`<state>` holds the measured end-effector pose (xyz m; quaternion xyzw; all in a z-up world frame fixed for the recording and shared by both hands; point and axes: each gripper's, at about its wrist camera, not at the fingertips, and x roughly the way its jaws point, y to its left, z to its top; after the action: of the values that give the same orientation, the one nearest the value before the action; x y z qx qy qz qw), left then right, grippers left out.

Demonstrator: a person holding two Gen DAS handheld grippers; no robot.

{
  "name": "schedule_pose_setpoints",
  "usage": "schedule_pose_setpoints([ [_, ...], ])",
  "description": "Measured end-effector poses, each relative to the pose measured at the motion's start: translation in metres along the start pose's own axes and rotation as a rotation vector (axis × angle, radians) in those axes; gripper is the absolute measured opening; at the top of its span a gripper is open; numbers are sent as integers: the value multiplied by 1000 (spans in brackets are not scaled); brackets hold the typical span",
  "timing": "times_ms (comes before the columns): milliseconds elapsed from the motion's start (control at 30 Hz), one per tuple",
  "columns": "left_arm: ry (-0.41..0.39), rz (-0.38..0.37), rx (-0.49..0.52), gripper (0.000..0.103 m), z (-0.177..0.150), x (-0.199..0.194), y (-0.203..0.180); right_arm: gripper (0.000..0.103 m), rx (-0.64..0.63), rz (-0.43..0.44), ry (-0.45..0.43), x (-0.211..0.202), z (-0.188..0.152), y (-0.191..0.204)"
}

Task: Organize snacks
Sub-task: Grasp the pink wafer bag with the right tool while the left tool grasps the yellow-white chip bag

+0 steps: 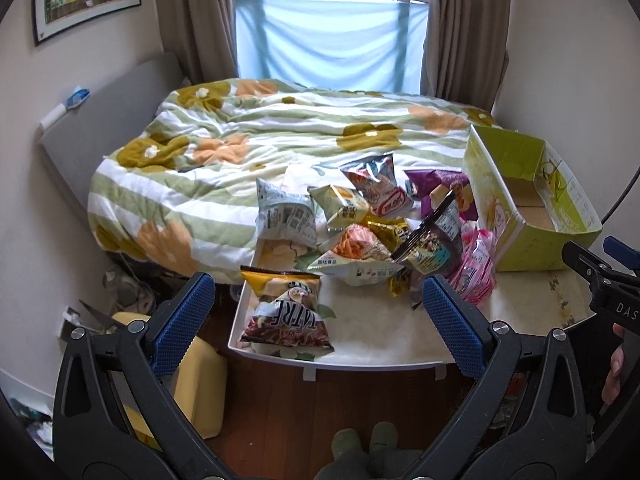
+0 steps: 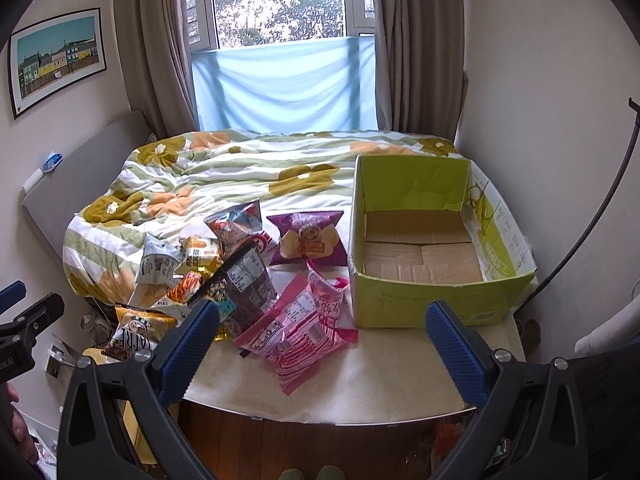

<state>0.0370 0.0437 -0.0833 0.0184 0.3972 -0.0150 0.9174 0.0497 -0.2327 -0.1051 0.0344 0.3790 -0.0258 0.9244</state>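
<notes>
Left gripper [image 1: 318, 312]: blue-padded jaws spread wide, holding nothing, poised over the near left edge of the table, left of the box.
Table [image 2: 360, 384]: pale, glossy top butted against the bed; its near edge drops to a dark wood floor [image 1: 360, 400].
Yellow-brown bag [image 1: 286, 312]: farthest left of the box, alone at the table's left front corner, lying flat, lettering upside down, brown lower half.
Snack pile [image 1: 360, 224]: left of the box, bags leaning and overlapping; back ones seem to rest on the bed's edge.
Pale blue bag [image 1: 282, 212]: left end of the pile, crumpled, printed panel outward.
Dark bag [image 2: 244, 284]: middle of the pile, propped up, label panel facing the right wrist camera.
Pink bag [image 2: 298, 332]: nearest the box on the near side, lying flat, striped.
Purple bag [image 2: 308, 240]: just beside the box's left wall, toward the bed, flat, face up.
Open room: bare tabletop in front of the box and the pink bag.
Box [image 2: 424, 300]: yellow-green cardboard, top open, bare brown floor, at the table's right end.
Right gripper [image 2: 322, 344]: jaws spread wide, empty, before the box's near left corner.
</notes>
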Motion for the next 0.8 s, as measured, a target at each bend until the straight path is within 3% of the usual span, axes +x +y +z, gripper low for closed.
schedule_pose_setpoints([
  [467, 171, 44, 39, 102, -36, 135, 25, 103, -66, 12, 148, 107, -57, 22],
  [800, 263, 52, 71, 99, -41, 193, 17, 103, -86, -1, 207, 161, -71, 28],
])
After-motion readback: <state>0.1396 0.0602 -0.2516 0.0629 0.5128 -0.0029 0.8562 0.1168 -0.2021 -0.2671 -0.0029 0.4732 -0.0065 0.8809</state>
